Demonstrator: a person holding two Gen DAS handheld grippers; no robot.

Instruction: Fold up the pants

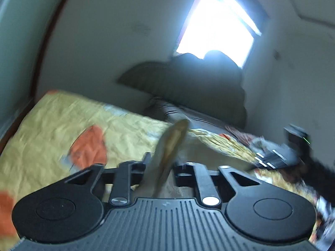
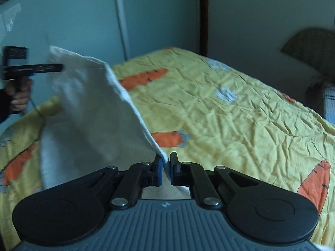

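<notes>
The pants (image 2: 88, 108) are a pale cream cloth lifted off the bed and stretched between both grippers. My right gripper (image 2: 166, 160) is shut on the cloth's near edge, which is pinched between its blue pads (image 2: 160, 168). At the far left of the right wrist view, a hand (image 2: 18, 96) holds my left gripper (image 2: 59, 68) at the cloth's raised far corner. In the left wrist view a bunched edge of the pants (image 1: 169, 144) stands up between my left gripper's (image 1: 162, 162) jaws. Those jaws are partly apart, and a slit shows beside the cloth.
Below lies a bed under a wrinkled yellow sheet (image 2: 240, 115) printed with orange carrots. A dark green pillow (image 1: 188, 83) leans on the wall under a bright window (image 1: 217, 25). Blurred dark gear (image 1: 293, 144) sits at the bed's right. A teal wall (image 2: 73, 21) and a dark post (image 2: 203, 16) stand behind.
</notes>
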